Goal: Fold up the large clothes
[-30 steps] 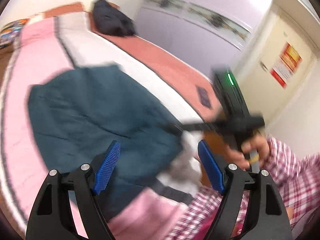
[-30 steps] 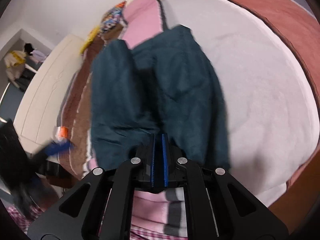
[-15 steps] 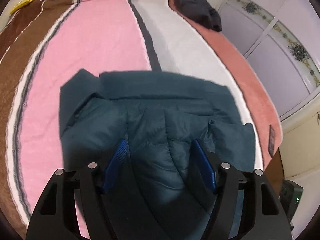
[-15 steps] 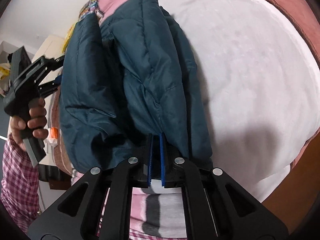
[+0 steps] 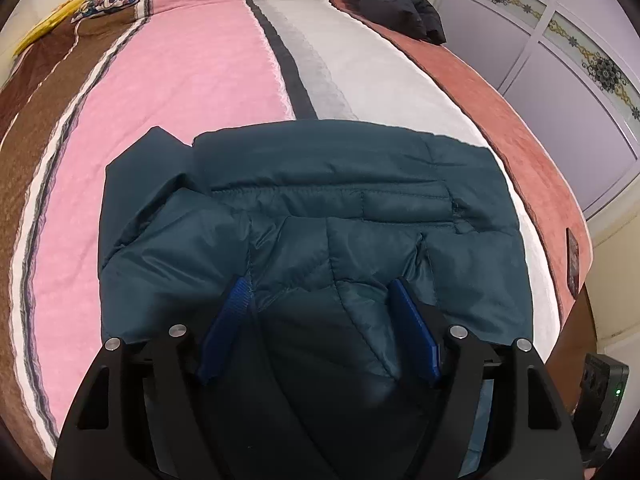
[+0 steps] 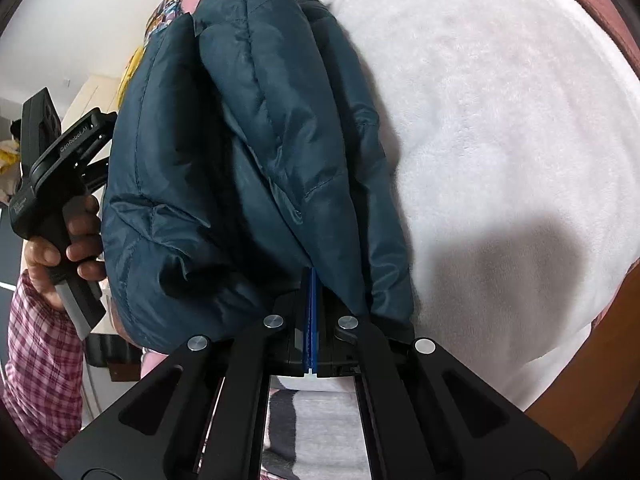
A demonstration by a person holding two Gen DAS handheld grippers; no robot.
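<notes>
Left wrist view: a bed [image 5: 192, 80] with a pink, grey, white and rust striped blanket, and closet doors [image 5: 560, 60] off to the side. A black garment [image 5: 392, 4] lies far beyond the fingers. The teal puffer jacket [image 5: 320, 208] sits folded right under the left gripper [image 5: 320, 300], fingers apart and opening, jacket fabric between them.

Right wrist view: white blanket stripe beside the fingers. The right gripper [image 6: 311, 276] is clamped on the jacket's edge. A hand [image 6: 64, 240] in a plaid sleeve [image 6: 36, 352] grips the other handle.
</notes>
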